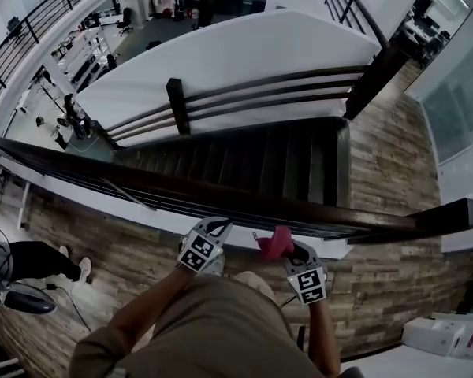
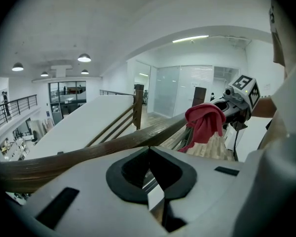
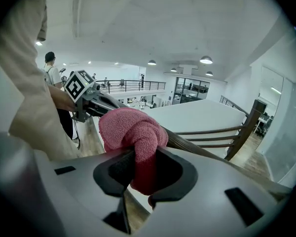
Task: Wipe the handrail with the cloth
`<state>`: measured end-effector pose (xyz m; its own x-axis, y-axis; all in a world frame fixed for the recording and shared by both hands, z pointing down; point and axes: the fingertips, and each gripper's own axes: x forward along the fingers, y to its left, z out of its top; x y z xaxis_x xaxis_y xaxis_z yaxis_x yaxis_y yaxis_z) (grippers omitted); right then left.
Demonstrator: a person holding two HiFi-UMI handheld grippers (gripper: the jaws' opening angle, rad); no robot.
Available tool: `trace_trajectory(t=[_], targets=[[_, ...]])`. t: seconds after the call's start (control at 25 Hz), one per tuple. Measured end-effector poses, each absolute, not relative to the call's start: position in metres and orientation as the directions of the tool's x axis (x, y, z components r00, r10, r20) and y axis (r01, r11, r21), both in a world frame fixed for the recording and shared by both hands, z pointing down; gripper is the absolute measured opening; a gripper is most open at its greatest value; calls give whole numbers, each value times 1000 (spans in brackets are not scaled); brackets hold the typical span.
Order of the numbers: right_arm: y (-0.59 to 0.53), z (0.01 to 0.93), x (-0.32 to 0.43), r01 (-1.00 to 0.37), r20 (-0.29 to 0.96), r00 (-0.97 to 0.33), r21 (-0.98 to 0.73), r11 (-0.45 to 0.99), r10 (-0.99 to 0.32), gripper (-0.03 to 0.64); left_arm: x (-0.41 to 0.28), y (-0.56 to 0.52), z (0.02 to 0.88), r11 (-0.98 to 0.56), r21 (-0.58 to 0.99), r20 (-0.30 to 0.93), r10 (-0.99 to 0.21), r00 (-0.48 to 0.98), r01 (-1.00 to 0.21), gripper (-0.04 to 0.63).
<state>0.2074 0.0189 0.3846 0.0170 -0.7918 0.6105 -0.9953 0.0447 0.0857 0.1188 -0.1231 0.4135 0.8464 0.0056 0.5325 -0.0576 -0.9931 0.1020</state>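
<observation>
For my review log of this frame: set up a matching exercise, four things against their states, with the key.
Things:
1. pink terry cloth
2. dark wooden handrail
3. left gripper
4. right gripper

States:
A. shut, nothing between its jaws
B. bunched up, pinched between jaws
C. shut on the cloth
D. runs across in front of both grippers

Pairs: 1-B; 2-D; 3-A; 4-C
</observation>
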Motion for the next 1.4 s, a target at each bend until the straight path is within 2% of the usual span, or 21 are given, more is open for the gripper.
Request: trace_trajectory(t=[0.24, 0.44, 0.64, 0.84, 1.08, 1.4], targets=[[-6, 403, 216, -991, 615, -70, 44, 123, -785, 100, 119, -142, 427, -986, 102, 556, -54, 829, -133, 17], [-4, 399, 203, -972, 608, -129, 79, 221, -784, 100, 100, -131, 419, -978, 81, 555, -115, 824, -191, 17], [30, 381, 203, -960, 586, -180, 69, 270, -790, 100, 101, -82, 414, -962, 97, 574, -157, 804, -257, 17], [92, 359, 229, -969, 556, -183, 36, 244, -811, 100, 120, -16, 398, -961, 84, 565, -173, 807, -265, 17], [157, 346, 266, -982, 465, -185, -109, 151, -866, 100, 138, 36, 385, -940, 68, 539, -247, 805, -334, 17], [207, 355, 256, -958, 446, -285, -131, 253, -848, 100, 118, 116, 405, -895, 127, 567, -288, 772, -428, 17]])
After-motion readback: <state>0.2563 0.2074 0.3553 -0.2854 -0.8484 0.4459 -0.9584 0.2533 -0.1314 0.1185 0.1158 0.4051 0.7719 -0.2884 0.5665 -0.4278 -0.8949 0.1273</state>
